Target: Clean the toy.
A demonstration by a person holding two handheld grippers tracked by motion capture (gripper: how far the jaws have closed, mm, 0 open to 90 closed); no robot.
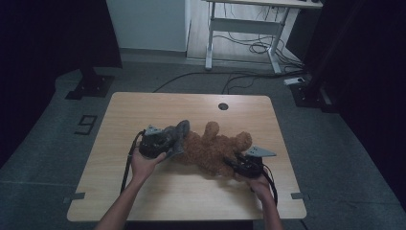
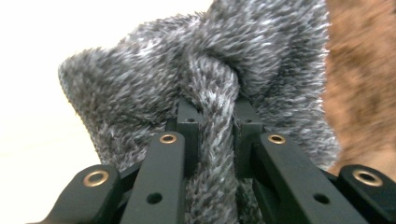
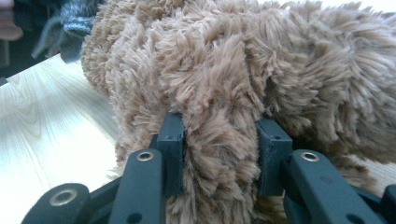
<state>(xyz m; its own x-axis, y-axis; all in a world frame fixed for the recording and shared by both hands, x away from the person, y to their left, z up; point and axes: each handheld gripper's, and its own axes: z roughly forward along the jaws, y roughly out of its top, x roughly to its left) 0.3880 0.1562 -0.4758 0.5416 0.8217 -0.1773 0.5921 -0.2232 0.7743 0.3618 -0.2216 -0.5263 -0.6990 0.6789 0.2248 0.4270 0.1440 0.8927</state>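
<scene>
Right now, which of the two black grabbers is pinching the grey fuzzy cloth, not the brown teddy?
The left gripper. Its jaws squeeze a fold of the grey furry cloth; the right gripper pinches the brown plush teddy bear on the wooden table.

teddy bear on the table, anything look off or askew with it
The brown teddy bear lies sprawled on the table, its grey fuzzy garment bunched to one side, pinched by the left gripper. No damage visible.

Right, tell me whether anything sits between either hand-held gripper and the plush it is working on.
Nothing visible does. The left hand-held gripper is already clamped on a fold of the grey furry fabric, and the right hand-held gripper is clamped on the brown teddy bear, pads directly against the fur.
</scene>
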